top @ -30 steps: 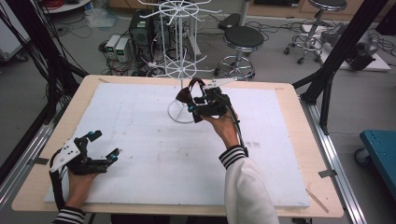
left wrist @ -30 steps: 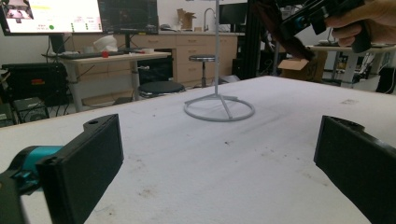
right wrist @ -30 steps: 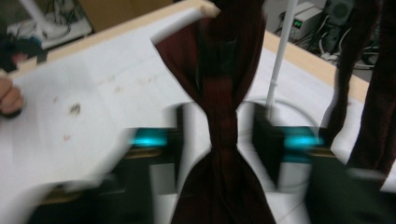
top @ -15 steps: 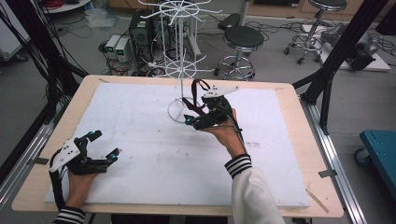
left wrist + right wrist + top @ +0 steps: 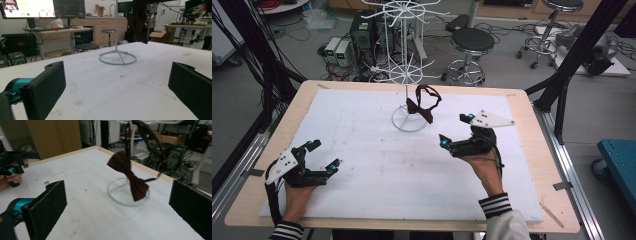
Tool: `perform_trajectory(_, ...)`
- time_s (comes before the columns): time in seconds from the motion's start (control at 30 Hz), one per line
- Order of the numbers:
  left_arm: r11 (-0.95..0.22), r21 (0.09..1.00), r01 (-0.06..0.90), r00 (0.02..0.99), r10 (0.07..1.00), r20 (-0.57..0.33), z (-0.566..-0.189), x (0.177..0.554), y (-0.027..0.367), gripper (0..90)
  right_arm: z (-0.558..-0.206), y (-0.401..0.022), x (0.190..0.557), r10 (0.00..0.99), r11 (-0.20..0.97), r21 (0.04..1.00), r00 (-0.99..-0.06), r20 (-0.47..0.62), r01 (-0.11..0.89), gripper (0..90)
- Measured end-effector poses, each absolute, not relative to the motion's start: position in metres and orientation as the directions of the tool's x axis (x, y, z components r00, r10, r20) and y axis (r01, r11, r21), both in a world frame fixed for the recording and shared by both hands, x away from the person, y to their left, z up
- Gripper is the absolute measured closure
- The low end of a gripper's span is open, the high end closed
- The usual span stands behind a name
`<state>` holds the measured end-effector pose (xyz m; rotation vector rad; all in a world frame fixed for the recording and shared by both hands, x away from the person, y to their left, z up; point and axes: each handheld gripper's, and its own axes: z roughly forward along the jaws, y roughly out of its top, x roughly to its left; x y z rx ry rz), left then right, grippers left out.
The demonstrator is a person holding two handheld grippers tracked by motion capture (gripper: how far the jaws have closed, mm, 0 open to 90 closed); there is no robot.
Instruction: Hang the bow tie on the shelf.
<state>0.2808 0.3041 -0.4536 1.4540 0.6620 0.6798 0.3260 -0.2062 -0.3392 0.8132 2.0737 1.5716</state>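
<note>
A dark brown bow tie [image 5: 423, 104] hangs by its strap from a prong of the white wire rack [image 5: 408, 75], above the rack's ring base [image 5: 397, 123]. My right gripper [image 5: 455, 130] is to the right of the rack and apart from it. Its jaws have just been opening and stand open with nothing between them. In the right gripper view the bow tie [image 5: 132, 178] hangs ahead of the wide-apart pads [image 5: 47, 206]. My left gripper [image 5: 324, 155] rests open and empty at the mat's near left. In the left gripper view the ring base [image 5: 117, 58] lies ahead.
A white mat [image 5: 377, 165] covers the wooden table [image 5: 539, 150]. Black frame posts [image 5: 572, 55] rise at the table's left and right. Stools [image 5: 472, 42] and computers stand on the floor beyond the far edge.
My right gripper has let go of the bow tie, opened, and drawn back from the rack toward the near right. The bow tie now hangs free. The left hand has kept still.
</note>
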Motion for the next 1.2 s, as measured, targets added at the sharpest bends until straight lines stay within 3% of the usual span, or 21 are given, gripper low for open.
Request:
perform_trajectory(0.3, 0.002, 1.0, -0.017, 0.653, 0.757, 0.01, -0.454, 0.281, 0.304, 1.8, -0.38, -0.254, 0.29, 0.754, 0.101, 0.98, -0.655, 0.035, 0.168, 0.7)
perform_trajectory(0.63, 0.003, 1.0, -0.016, 0.652, 0.758, 0.009, -0.454, 0.281, 0.304, 1.8, -0.422, -0.272, 0.274, 0.804, -0.004, 0.996, -0.592, 0.056, 0.088, 0.7)
perform_trajectory(0.97, 0.003, 1.0, -0.019, 0.651, 0.759, 0.01, -0.454, 0.28, 0.304, 1.8, -0.451, -0.275, 0.276, 0.814, -0.006, 0.995, -0.577, 0.062, 0.099, 0.6)
perform_trajectory(1.2, 0.002, 1.0, -0.02, 0.652, 0.759, 0.012, -0.454, 0.28, 0.304, 1.8, -0.451, -0.274, 0.275, 0.815, 0.009, 0.995, -0.577, 0.051, 0.1, 0.6)
